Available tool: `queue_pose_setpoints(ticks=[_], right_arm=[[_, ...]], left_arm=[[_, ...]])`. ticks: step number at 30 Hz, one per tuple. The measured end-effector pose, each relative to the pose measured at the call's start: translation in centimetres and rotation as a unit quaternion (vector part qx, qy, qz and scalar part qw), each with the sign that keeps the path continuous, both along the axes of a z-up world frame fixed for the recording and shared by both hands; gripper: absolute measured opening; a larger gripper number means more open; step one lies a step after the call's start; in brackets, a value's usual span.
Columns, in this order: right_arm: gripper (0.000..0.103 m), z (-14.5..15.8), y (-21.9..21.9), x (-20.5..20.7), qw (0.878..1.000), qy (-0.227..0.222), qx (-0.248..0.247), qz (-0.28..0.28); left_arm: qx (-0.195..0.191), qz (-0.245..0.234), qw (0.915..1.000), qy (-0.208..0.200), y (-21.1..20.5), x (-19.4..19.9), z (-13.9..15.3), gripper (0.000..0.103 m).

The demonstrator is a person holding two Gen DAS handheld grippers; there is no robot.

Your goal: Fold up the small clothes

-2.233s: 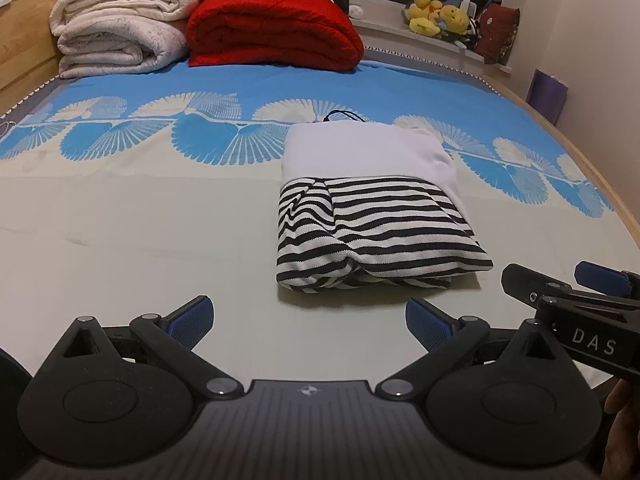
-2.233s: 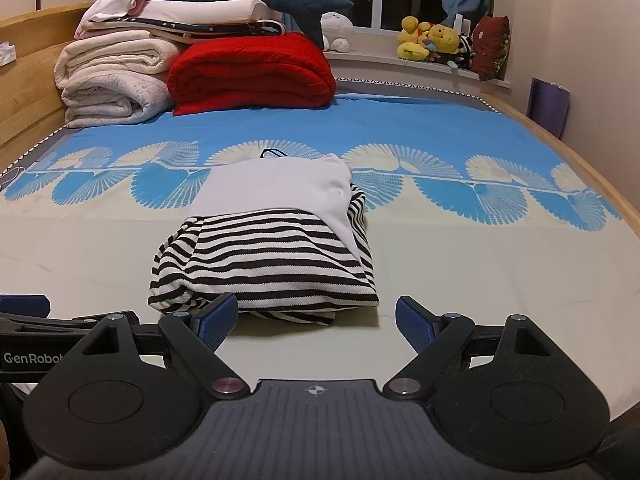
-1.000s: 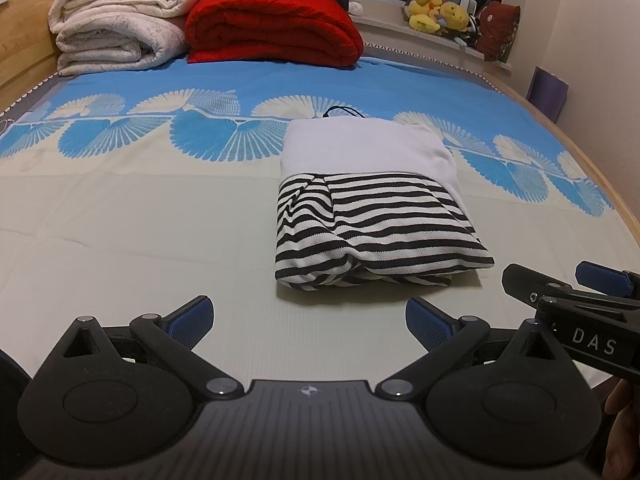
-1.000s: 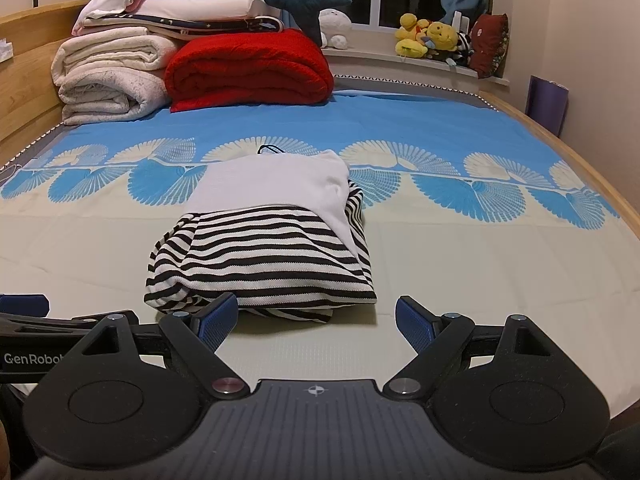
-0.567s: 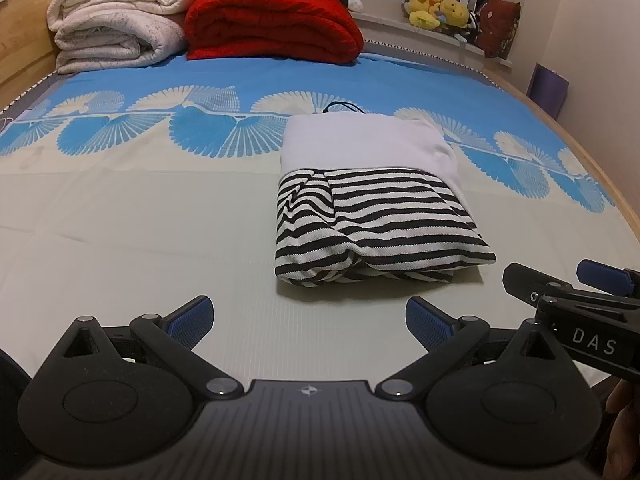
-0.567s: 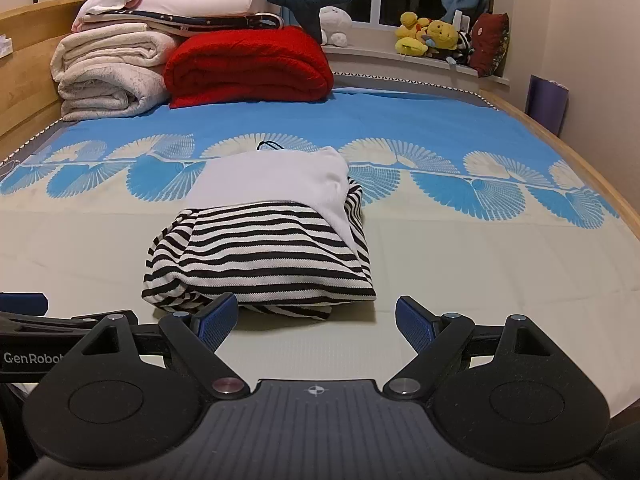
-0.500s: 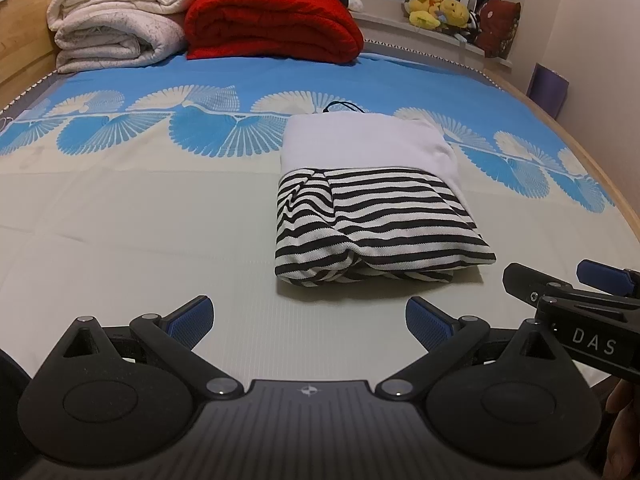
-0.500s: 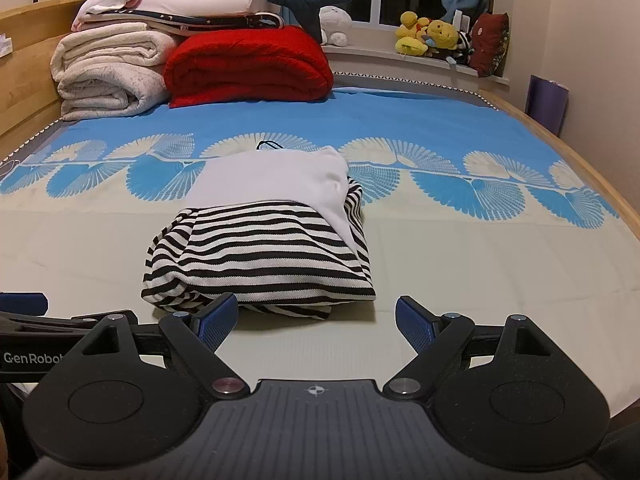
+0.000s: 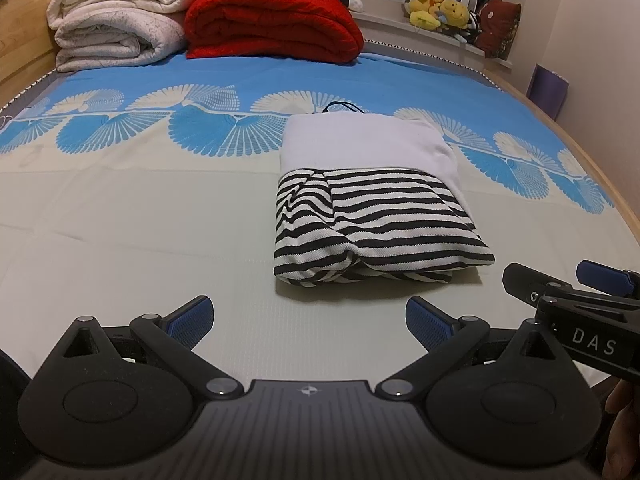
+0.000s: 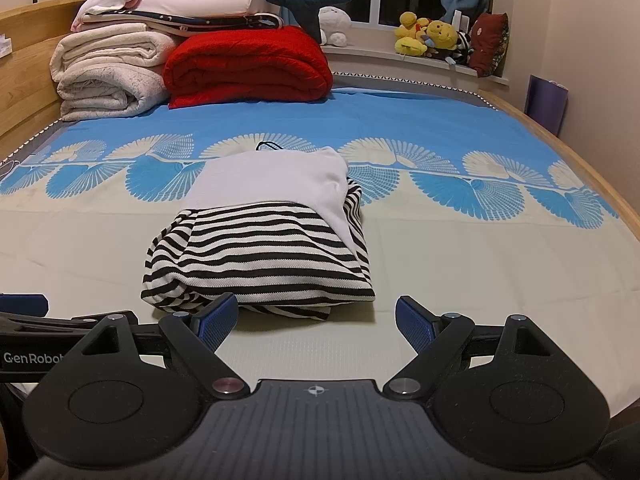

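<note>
A folded garment point(image 9: 372, 208) point(image 10: 264, 240), white at its far half and black-and-white striped at its near half, lies flat on the bed. A thin black loop shows at its far edge. My left gripper point(image 9: 308, 320) hovers just in front of it, open, with nothing between its blue-padded fingers. My right gripper point(image 10: 316, 320) is also open and empty, close to the garment's near edge; its left pad overlaps the striped hem in the right wrist view. The right gripper's arm point(image 9: 576, 312) shows at the right edge of the left wrist view.
The bed sheet point(image 9: 120, 216) is pale near me and blue with fan patterns further off. A red quilt point(image 10: 248, 64) and rolled white blankets point(image 10: 108, 72) are stacked at the headboard end. Plush toys point(image 10: 432, 38) sit on the window sill. A wooden bed rim point(image 10: 600, 176) runs along the right.
Both grippers have crept slightly closer to the folded garment, which sits a little lower in both views. Both stay open and the garment has not moved on the bed.
</note>
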State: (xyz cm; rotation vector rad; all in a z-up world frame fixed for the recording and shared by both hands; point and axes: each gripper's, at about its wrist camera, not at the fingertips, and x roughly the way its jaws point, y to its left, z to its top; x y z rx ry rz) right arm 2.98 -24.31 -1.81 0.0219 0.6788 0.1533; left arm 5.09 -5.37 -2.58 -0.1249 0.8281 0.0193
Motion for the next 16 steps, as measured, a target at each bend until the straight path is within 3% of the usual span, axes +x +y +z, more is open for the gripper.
queue_pose_setpoints(ticks=[16], right_arm=[[0.087, 0.14, 0.08, 0.04, 1.000, 0.000, 0.000, 0.000]], left_arm=[[-0.003, 0.001, 1.0000, -0.001, -0.08, 0.04, 0.09, 0.102]])
